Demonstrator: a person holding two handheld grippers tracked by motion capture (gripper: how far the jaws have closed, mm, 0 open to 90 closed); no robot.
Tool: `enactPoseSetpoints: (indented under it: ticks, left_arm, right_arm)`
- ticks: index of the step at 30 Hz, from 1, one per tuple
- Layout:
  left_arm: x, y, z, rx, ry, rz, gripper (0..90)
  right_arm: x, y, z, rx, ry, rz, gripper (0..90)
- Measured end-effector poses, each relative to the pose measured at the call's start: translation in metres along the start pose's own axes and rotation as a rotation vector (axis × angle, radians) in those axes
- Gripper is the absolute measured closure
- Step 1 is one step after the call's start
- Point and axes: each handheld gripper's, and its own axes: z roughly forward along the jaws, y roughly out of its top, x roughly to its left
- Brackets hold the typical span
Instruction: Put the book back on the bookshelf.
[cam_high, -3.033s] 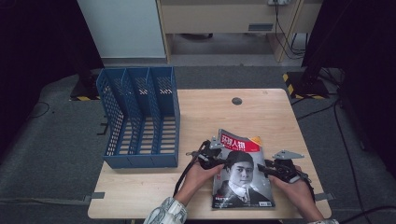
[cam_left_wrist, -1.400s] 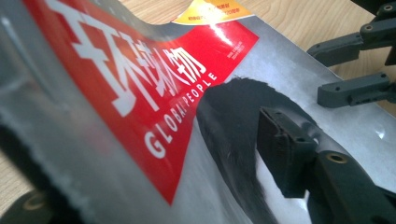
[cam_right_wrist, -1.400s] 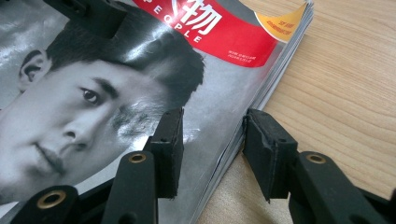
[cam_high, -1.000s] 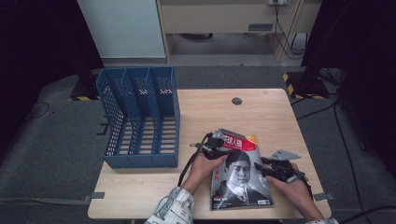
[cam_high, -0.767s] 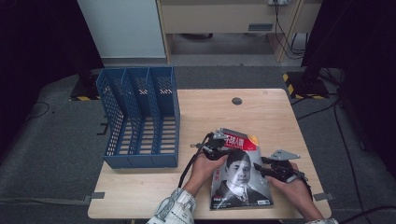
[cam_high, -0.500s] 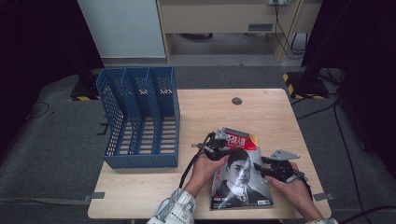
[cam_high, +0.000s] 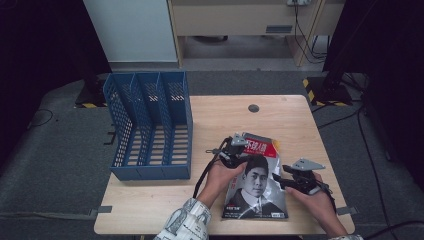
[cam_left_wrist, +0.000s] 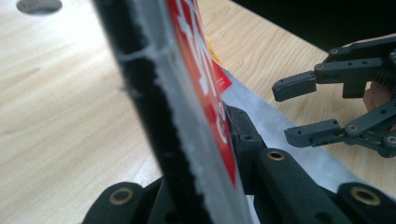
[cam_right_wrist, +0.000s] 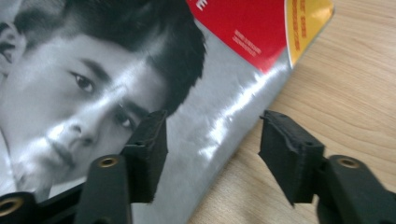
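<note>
With the left gripper (cam_high: 239, 150) clamped on the magazine (cam_high: 257, 182)'s raised upper-left edge and the right gripper (cam_high: 281, 182) wide open straddling its right edge on the table (cam_high: 165, 197), the right gripper should likely close squarely before both lift together.

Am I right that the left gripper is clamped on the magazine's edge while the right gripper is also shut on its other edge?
Not quite: the left gripper is clamped on the magazine, but the right gripper is open. The right gripper view shows its jaws spread apart, straddling the magazine's edge without closing on it.
</note>
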Motion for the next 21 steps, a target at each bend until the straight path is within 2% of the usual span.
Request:
enactPoseSetpoints:
  ticks: [3, 4, 5, 6, 8, 13, 16, 21]
  left_arm:
    - [0.000, 0.008, -0.006, -0.011, -0.001, 0.003, 84.5]
    - [0.000, 0.008, -0.006, -0.011, -0.001, 0.003, 84.7]
    - [-0.001, 0.014, -0.011, -0.020, -0.004, 0.013, 84.8]
    - [-0.001, 0.014, -0.011, -0.020, -0.004, 0.013, 84.9]
    - [-0.002, 0.024, -0.018, -0.030, -0.006, 0.032, 85.1]
    - [-0.002, 0.036, -0.023, -0.040, -0.020, 0.042, 85.7]
    - [-0.002, 0.043, -0.026, -0.046, -0.027, 0.060, 85.9]
    - [-0.002, 0.056, -0.032, -0.077, -0.062, 0.084, 86.0]
  right_arm:
    - [-0.002, 0.001, -0.004, -0.011, -0.012, 0.023, 31.8]
    - [-0.002, 0.001, -0.004, -0.011, -0.012, 0.023, 31.8]
    - [-0.004, 0.002, -0.005, -0.025, -0.012, 0.038, 27.7]
    - [-0.004, 0.002, -0.005, -0.025, -0.012, 0.038, 27.7]
    - [-0.004, 0.004, -0.006, -0.035, -0.014, 0.038, 22.4]
    - [-0.002, 0.007, -0.003, -0.037, -0.013, 0.023, 18.6]
    - [-0.001, 0.009, -0.004, -0.054, -0.014, 0.020, 17.1]
    - [0.001, 0.013, -0.006, -0.076, 0.002, 0.018, 14.0]
